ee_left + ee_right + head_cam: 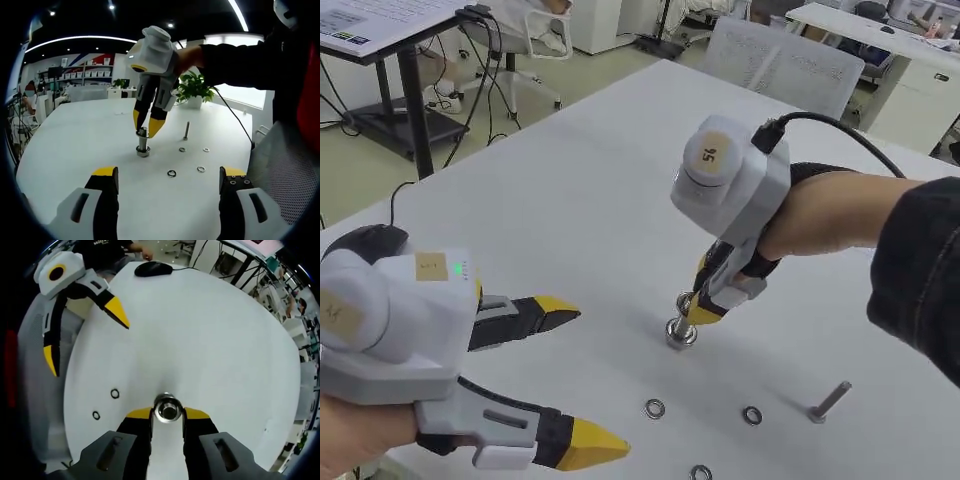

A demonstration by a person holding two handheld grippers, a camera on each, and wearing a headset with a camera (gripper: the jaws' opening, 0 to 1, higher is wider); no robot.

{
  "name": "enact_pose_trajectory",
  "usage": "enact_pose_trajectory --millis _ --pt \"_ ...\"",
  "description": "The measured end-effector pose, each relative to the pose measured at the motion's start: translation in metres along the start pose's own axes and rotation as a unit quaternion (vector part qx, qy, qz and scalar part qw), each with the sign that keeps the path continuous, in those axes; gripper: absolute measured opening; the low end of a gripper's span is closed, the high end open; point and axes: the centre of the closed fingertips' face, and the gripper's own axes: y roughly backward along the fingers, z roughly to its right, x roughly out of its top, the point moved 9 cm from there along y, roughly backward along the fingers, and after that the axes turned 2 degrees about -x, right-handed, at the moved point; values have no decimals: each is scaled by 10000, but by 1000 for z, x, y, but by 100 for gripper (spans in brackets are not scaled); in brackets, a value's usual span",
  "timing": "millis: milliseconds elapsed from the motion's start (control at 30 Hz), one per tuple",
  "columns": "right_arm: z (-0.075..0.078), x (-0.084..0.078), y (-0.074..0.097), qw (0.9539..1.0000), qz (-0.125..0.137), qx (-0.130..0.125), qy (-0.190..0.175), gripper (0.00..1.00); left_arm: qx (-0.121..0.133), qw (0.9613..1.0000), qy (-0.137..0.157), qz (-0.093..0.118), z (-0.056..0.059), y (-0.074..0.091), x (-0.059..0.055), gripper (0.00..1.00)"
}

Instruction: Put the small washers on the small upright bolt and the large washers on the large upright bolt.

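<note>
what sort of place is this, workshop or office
Probably an office or lab workspace: a white table, a mesh office chair behind it, shelves of boxes and a potted plant.

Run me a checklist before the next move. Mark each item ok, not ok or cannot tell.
1. Is the right gripper lined up over the large upright steel bolt? Ok: its jaws flank the bolt's top.
2. Is a washer held in the right gripper? Cannot tell.
3. Is the small upright steel bolt standing? Ok.
4. Are the loose steel washers reachable? Ok: four lie flat and apart on the white table.
5. Is the left gripper open and away from both bolts? Ok.
6. Which loose washers are small and which large? Cannot tell.
</note>
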Motion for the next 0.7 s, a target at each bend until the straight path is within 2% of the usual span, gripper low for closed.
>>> enact_pose_trajectory --millis 700 --pt "-6 -2 -19 9999 -53 145 -67 24 -10 10000 23 -49 1 -1 -1 82"
